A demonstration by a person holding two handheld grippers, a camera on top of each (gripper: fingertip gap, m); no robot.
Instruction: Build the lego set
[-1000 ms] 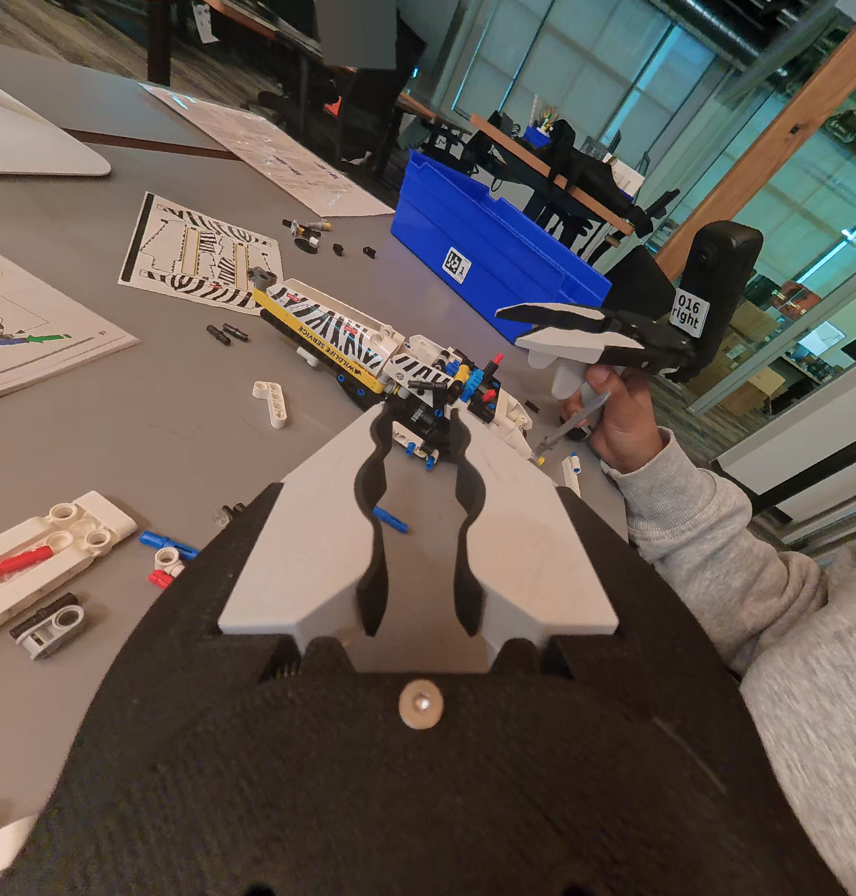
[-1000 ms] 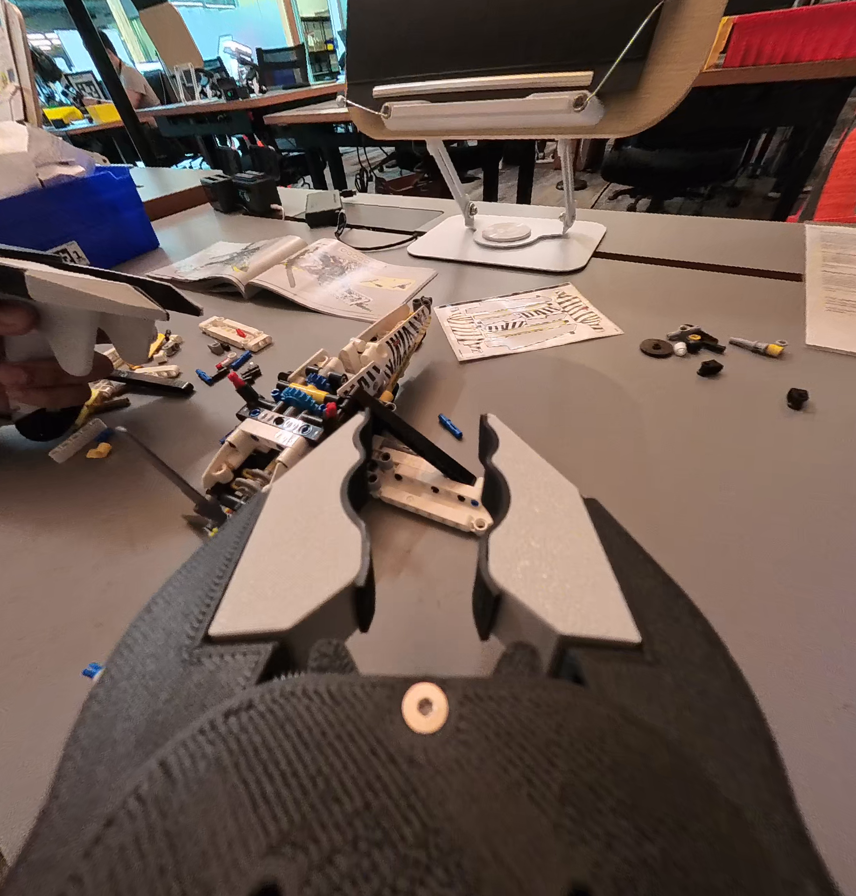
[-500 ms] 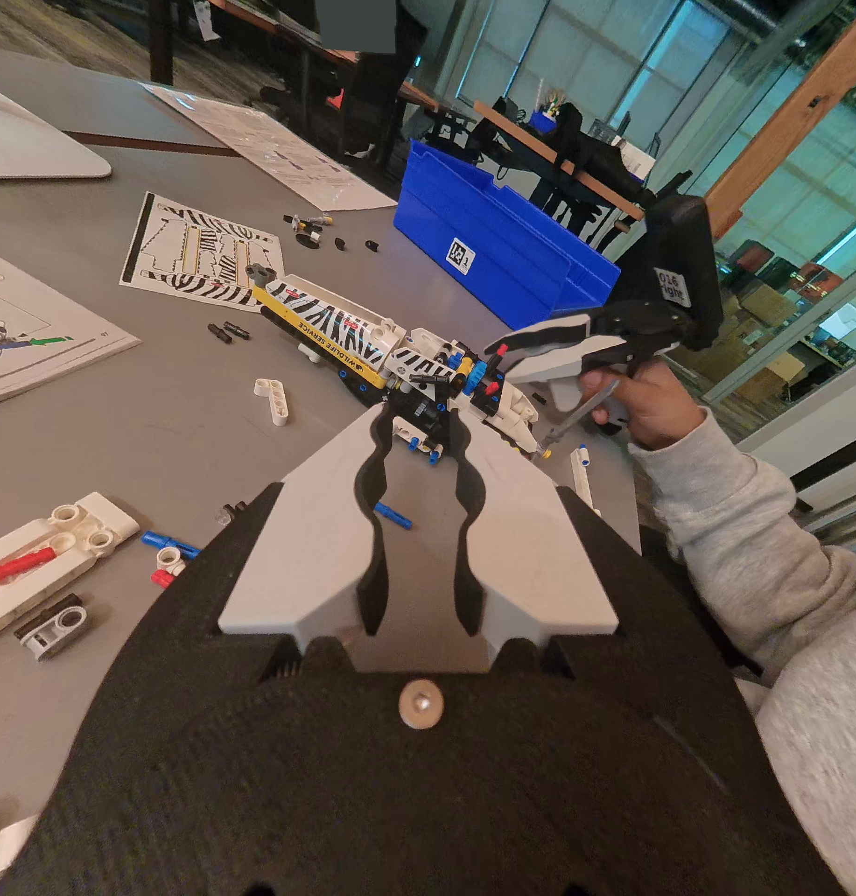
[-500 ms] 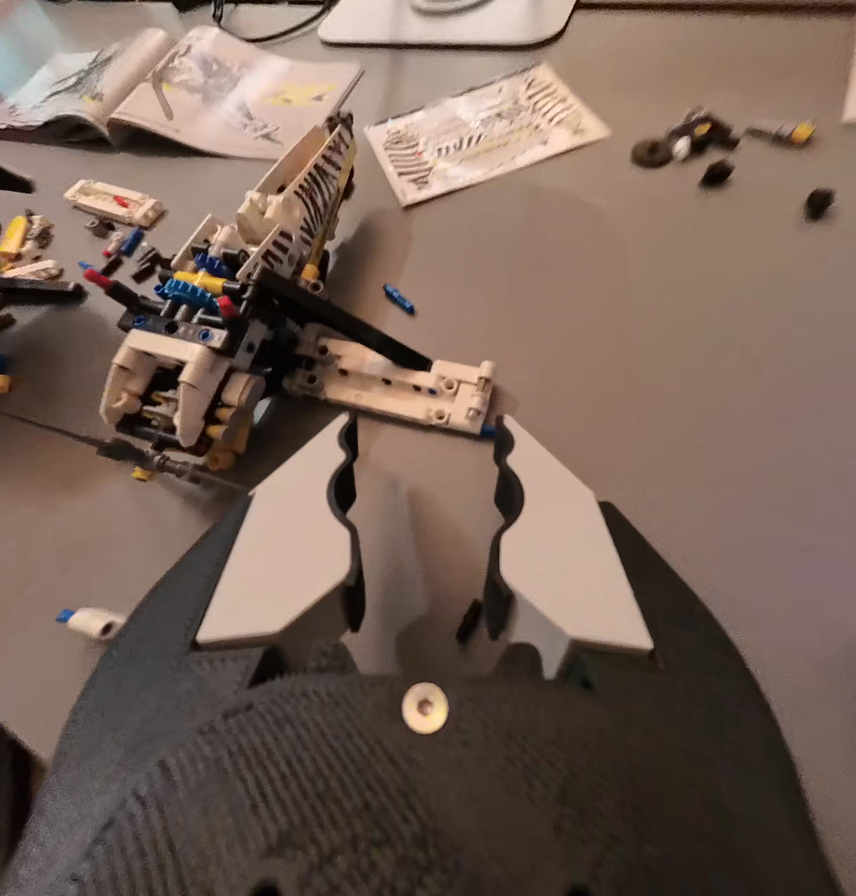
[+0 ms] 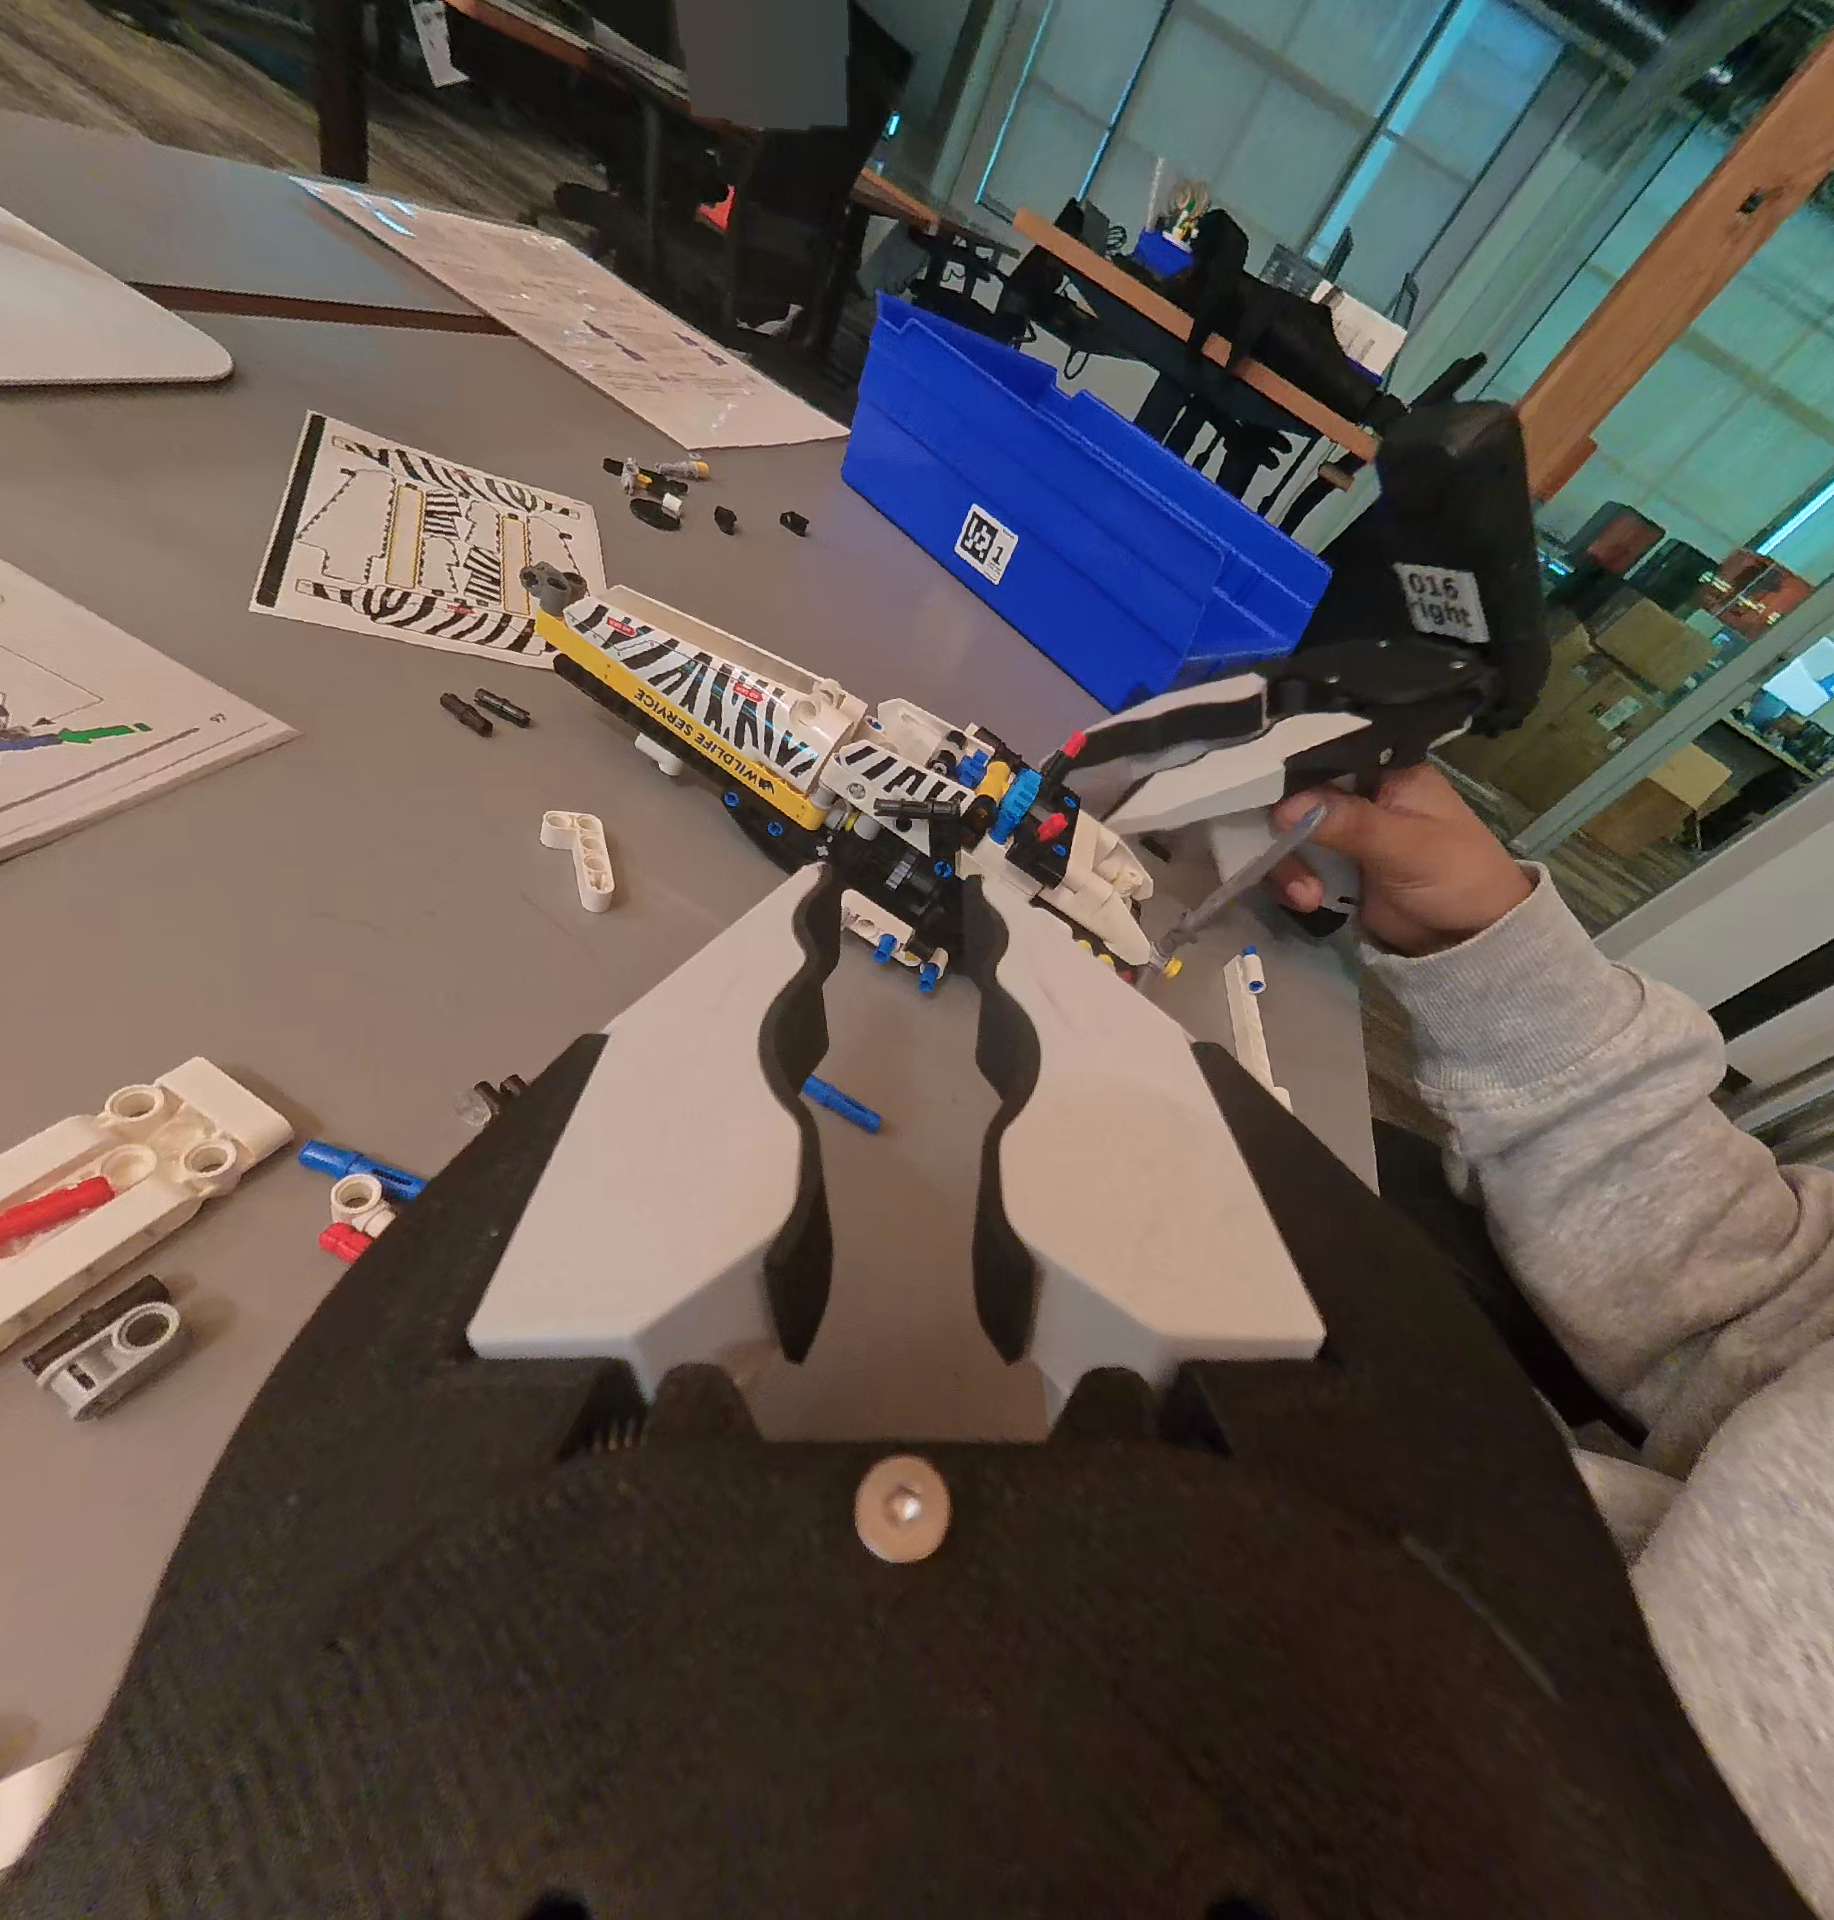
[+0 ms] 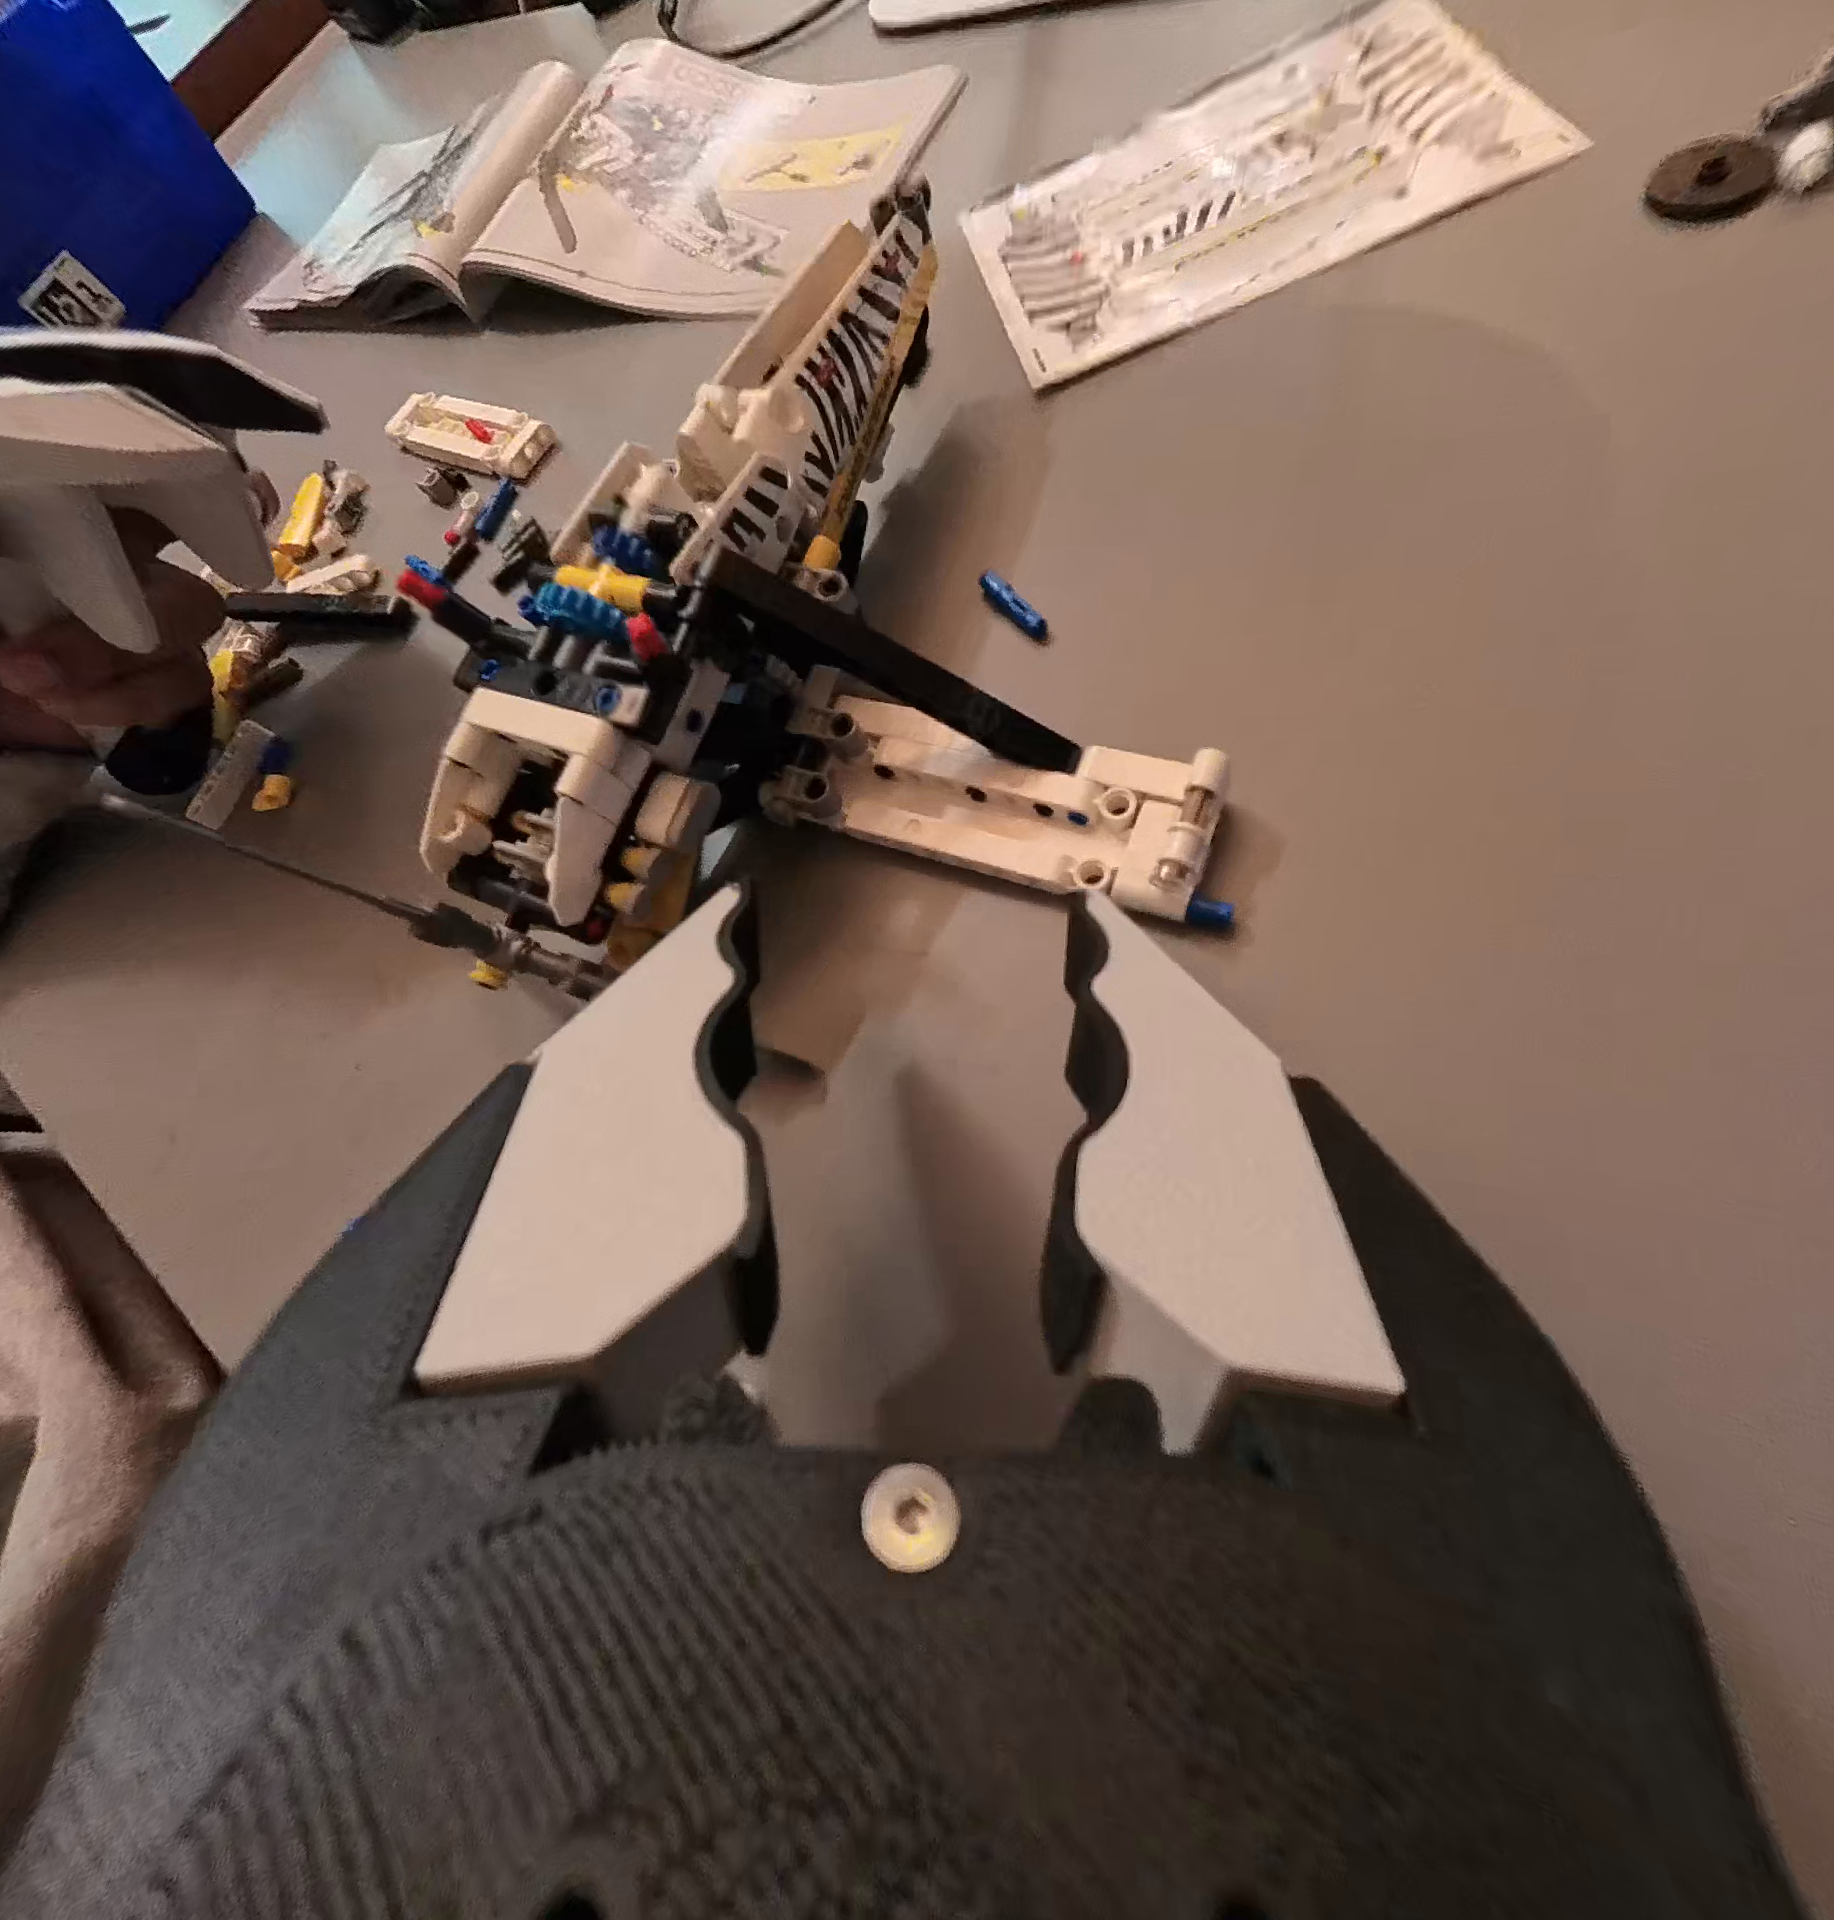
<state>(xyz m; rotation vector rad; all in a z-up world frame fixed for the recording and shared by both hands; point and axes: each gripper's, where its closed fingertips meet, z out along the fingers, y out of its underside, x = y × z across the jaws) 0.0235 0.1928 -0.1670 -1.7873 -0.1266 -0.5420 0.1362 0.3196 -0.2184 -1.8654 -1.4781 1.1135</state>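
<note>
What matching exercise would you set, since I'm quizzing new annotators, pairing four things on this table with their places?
Things:
1. blue bin
2. zebra sticker sheet
3. loose blue pin
4. white bent beam

Places, in the left wrist view:
A. on the table, seen between the left claw fingers
B. alone, left of the lego model
C. behind the model, toward the far edge
D. flat by the model's striped tail

Pairs: 1-C, 2-D, 3-A, 4-B.
</note>
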